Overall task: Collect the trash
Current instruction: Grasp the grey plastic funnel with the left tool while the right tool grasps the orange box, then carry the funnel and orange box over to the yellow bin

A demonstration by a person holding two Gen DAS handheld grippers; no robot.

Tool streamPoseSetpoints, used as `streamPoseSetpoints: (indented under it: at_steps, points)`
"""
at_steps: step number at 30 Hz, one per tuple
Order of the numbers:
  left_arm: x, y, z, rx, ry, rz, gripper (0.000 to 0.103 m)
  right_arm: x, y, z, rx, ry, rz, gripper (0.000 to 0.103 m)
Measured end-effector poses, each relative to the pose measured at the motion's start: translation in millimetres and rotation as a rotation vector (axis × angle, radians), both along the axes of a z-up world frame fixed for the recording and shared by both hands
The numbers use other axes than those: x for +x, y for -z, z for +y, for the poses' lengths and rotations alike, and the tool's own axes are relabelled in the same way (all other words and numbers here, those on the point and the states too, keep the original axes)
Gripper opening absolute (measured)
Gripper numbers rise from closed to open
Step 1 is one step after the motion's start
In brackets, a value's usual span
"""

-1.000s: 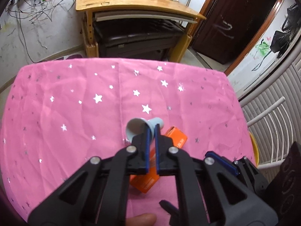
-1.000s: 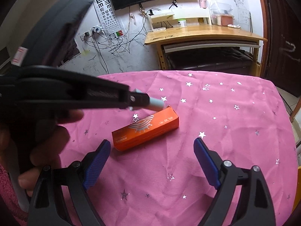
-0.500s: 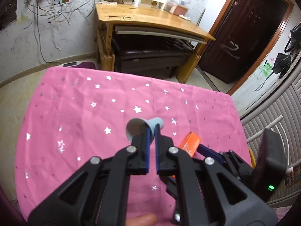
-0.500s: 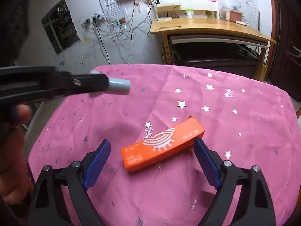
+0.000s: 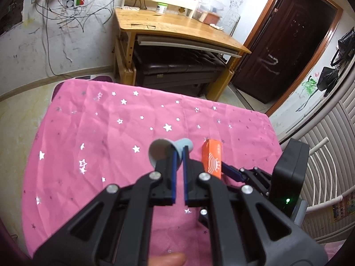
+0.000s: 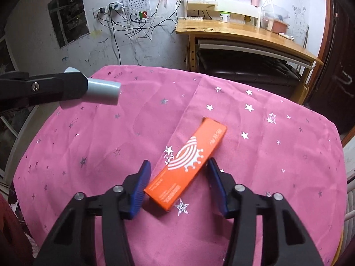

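My left gripper (image 5: 180, 155) is shut on a pale blue paper cup (image 5: 165, 149), squashed flat at its rim, and holds it in the air above the pink star cloth (image 5: 99, 137). The cup also shows in the right wrist view (image 6: 102, 90), at the left, well above the cloth. An orange carton (image 6: 187, 166) with a white logo lies flat on the cloth. My right gripper (image 6: 178, 181) is open, its blue pads on either side of the carton's near end, close to it. The carton also shows in the left wrist view (image 5: 212, 159).
A wooden desk (image 6: 244, 33) with a dark bench under it stands beyond the table. A dark door (image 5: 295, 44) is at the far right. A white radiator or rail (image 5: 321, 155) runs along the table's right side. Cables hang on the wall.
My left gripper has lifted the cup higher and drawn back left. My right gripper has moved down and forward, and its pads now flank the carton's near end.
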State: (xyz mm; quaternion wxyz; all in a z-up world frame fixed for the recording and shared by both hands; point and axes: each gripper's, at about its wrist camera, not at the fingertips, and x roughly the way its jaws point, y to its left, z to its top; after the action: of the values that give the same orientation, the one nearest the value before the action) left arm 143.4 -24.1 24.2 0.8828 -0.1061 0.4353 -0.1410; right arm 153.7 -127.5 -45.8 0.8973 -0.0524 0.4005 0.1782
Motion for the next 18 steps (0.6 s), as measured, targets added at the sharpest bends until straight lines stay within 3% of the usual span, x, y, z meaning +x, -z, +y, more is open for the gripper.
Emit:
streamPoseSetpoints:
  at_steps: [4, 18]
  points:
    - [-4, 0, -4, 0.009, 0.001, -0.002, 0.003, -2, -1, -7, 0.009, 0.009, -0.002, 0.018]
    - [-14, -3, -37, 0.050, 0.032, -0.009, 0.003, -32, -22, -61, 0.065, 0.094, -0.100, 0.017]
